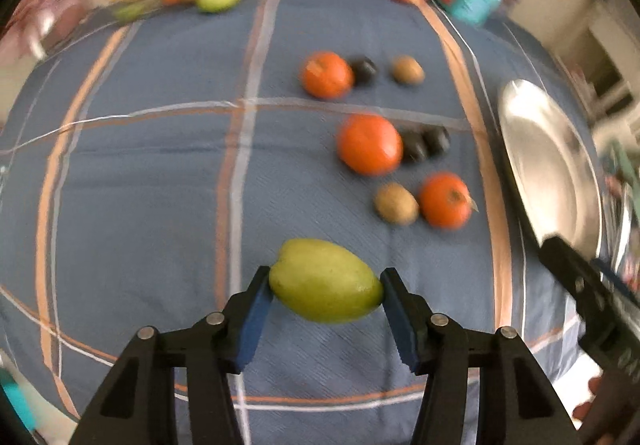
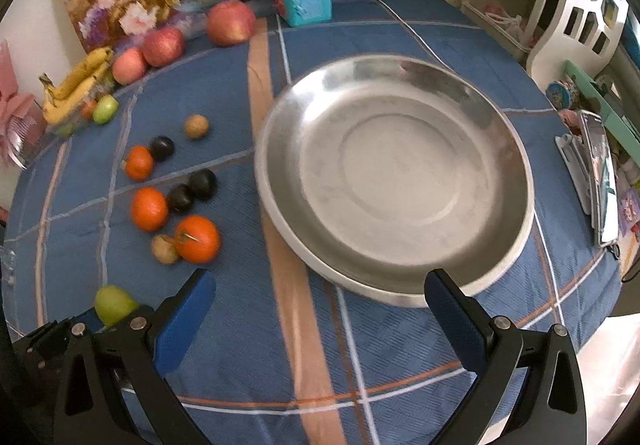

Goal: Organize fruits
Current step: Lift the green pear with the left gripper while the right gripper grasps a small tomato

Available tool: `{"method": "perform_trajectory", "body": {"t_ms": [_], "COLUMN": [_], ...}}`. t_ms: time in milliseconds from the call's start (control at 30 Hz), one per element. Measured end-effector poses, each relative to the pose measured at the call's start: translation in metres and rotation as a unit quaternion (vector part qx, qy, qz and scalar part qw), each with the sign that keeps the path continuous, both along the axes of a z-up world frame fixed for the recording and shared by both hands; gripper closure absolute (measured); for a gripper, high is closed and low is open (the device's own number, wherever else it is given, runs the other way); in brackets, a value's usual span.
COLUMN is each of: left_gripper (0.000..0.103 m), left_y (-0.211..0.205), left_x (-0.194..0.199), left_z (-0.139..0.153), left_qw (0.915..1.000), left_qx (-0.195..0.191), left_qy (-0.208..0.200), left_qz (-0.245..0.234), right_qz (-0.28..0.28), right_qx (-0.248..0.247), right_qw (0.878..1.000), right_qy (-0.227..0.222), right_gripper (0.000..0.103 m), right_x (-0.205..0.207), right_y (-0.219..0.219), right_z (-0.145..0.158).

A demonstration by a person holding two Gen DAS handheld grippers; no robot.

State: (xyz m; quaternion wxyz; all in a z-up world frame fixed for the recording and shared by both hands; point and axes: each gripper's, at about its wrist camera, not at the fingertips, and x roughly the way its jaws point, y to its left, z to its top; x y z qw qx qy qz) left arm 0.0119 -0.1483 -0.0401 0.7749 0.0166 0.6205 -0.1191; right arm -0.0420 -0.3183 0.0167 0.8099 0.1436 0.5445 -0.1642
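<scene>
The left gripper point(image 1: 326, 285) is nearest, its blue pads clamped against both ends of a green pear point(image 1: 325, 281), held just over the blue plaid tablecloth point(image 1: 152, 173). The right gripper point(image 2: 320, 305) hangs with its jaws spread wide and nothing between them, at the near rim of the steel plate point(image 2: 516, 237).

Left of the plate, on the cloth, lie three oranges point(image 2: 149, 208), three dark plums point(image 2: 203, 184) and two brown kiwis point(image 2: 196, 126), all loosely clustered. Beyond the plate, along the table's far edge, sit three red apples point(image 2: 230, 22), a bunch of bananas point(image 2: 78, 83) and a teal box point(image 2: 304, 1).
</scene>
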Motion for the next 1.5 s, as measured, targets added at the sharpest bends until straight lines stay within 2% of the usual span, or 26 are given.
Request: {"method": "perform_trajectory", "body": {"t_ms": [133, 233, 367, 400, 567, 667, 900, 1000, 1133, 1300, 1433, 1500], "left_gripper": [0.045, 0.045, 0.045, 0.045, 0.045, 0.045, 0.045, 0.045, 0.045, 0.045, 0.045, 0.045], "left_y": [0.010, 0.015, 0.021, 0.027, 0.042, 0.075, 0.090, 0.086, 0.088, 0.089, 0.085, 0.081], "left_x": [0.015, 0.030, 0.051, 0.059, 0.079, 0.082, 0.098, 0.098, 0.095, 0.088, 0.085, 0.083], "left_z": [0.013, 0.012, 0.013, 0.005, 0.009, 0.014, 0.010, 0.007, 0.002, 0.003, 0.004, 0.003], "left_qw": [0.9969, 0.9936, 0.9884, 0.9873, 0.9803, 0.9765, 0.9739, 0.9762, 0.9748, 0.9739, 0.9744, 0.9748], "left_qx": [-0.030, -0.046, -0.064, -0.068, -0.080, -0.092, -0.079, -0.068, -0.069, -0.081, -0.080, -0.082], "left_qy": [-0.006, 0.007, 0.013, 0.011, 0.003, -0.004, -0.003, 0.000, 0.012, 0.022, 0.024, 0.028], "left_qz": [0.073, 0.103, 0.137, 0.143, 0.180, 0.195, 0.213, 0.206, 0.212, 0.211, 0.209, 0.206], "right_qz": [0.012, 0.015, 0.036, 0.040, 0.046, 0.039, 0.032, 0.052, 0.075, 0.099, 0.100, 0.099], "right_qx": [0.013, 0.021, 0.064, 0.067, 0.058, 0.063, 0.071, 0.060, 0.052, 0.040, 0.051, 0.047], "right_qw": [1.000, 1.000, 0.997, 0.997, 0.997, 0.997, 0.997, 0.997, 0.996, 0.994, 0.992, 0.992], "right_qy": [-0.021, -0.016, -0.008, -0.006, -0.011, -0.022, -0.020, -0.011, 0.005, 0.027, 0.050, 0.054], "right_gripper": [0.000, 0.000, 0.000, 0.000, 0.000, 0.000, 0.000, 0.000, 0.001, 0.036, 0.046, 0.055], "right_x": [0.012, 0.027, 0.040, 0.044, 0.058, 0.068, 0.091, 0.100, 0.102, 0.098, 0.092, 0.089], "right_y": [0.013, 0.024, 0.038, 0.040, 0.041, 0.036, 0.032, 0.037, 0.044, 0.053, 0.055, 0.056], "right_z": [0.008, 0.011, 0.007, 0.006, 0.010, 0.013, 0.004, -0.003, -0.011, -0.025, -0.040, -0.043]}}
